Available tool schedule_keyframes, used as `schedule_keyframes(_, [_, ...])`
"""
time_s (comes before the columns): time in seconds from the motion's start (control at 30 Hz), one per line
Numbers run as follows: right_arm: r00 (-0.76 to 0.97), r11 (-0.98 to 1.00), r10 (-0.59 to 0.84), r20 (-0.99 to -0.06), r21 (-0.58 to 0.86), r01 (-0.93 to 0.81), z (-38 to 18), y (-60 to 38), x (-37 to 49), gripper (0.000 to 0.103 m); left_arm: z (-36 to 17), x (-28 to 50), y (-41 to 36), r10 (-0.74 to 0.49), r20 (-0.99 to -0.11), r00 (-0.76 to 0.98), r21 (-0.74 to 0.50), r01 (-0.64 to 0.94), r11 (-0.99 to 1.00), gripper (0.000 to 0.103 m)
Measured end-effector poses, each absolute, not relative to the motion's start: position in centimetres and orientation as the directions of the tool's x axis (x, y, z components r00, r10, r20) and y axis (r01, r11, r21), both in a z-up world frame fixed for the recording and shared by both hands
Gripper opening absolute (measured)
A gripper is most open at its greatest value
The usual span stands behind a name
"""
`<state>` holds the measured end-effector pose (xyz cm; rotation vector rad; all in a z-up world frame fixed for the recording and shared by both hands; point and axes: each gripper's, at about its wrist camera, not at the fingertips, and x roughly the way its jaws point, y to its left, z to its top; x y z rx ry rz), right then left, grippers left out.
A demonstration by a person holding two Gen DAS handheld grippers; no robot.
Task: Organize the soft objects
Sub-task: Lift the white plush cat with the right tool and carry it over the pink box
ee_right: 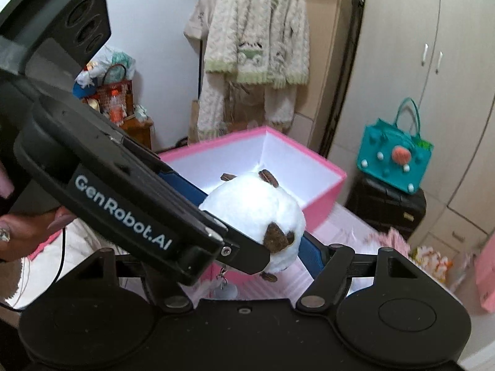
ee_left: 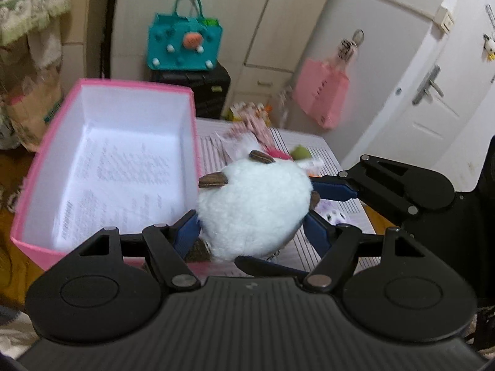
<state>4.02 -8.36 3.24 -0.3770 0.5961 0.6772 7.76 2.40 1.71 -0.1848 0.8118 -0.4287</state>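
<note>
The left tongs (ee_left: pixel 252 232) are closed on a white plush toy (ee_left: pixel 253 207), their blue pads pressed into its fur on both sides. The right tongs (ee_right: pixel 280 219) grip the same toy: in the left wrist view one blue finger (ee_left: pixel 335 189) reaches in from the right and touches its flank, and in the right wrist view another blue finger (ee_right: pixel 312 252) lies against its lower right side. So the round, fluffy toy, with small brown patches on top and on its side, is held off the bench between both tongs. In the right wrist view the left tool crosses diagonally in front of the toy, and its other side is hidden. A small metal clip (ee_right: pixel 221 276) hangs under the toy. Just beside the toy, to its left in the left wrist view, stands an open pink box (ee_left: pixel 55 123) with a white inside and a printed sheet on its floor. The bench (ee_left: pixel 324 151) wears a striped cloth, and a few small blurred things lie on it beyond the toy. Farther back a teal handbag (ee_left: pixel 184 44) sits on a black case (ee_left: pixel 213 89), a pink bag (ee_left: pixel 321 92) hangs at the cupboard, and a fuzzy cream garment (ee_right: pixel 256 40) hangs on the wall.
</note>
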Motion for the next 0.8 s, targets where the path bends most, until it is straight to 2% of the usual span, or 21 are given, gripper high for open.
schedule_keyframes(0.23, [0.595, 0.677, 0.550, -0.586, -0.104, -0.728, 4.3, -7.2, 8.0, 0.075, 3.3, 10.2, 5.3, -0.413, -0.624, 0.663, -0.327, 0.258, 0.909, 0.072])
schedule_keyframes(0.4, [0.538, 0.624, 0.592, -0.600, -0.081, -0.777, 3.6, -6.2, 12.0, 0.069, 2.8, 12.9, 7.4, -0.404, -0.622, 0.671, -0.356, 0.217, 0.909, 0.072])
schedule_keyframes(0.57, [0.488, 0.576, 0.606, -0.628, -0.077, -0.814, 1.6, -4.7, 16.1, 0.068, 1.3, 16.3, 9.4, -0.386, -0.641, 0.663, -0.381, 0.161, 0.910, 0.072])
schedule_keyframes(0.8, [0.394, 0.492, 0.602, -0.695, -0.065, -0.868, -2.5, -2.2, 21.6, 0.068, -2.6, 21.4, 11.0, -0.323, -0.713, 0.622, -0.364, 0.066, 0.929, 0.072])
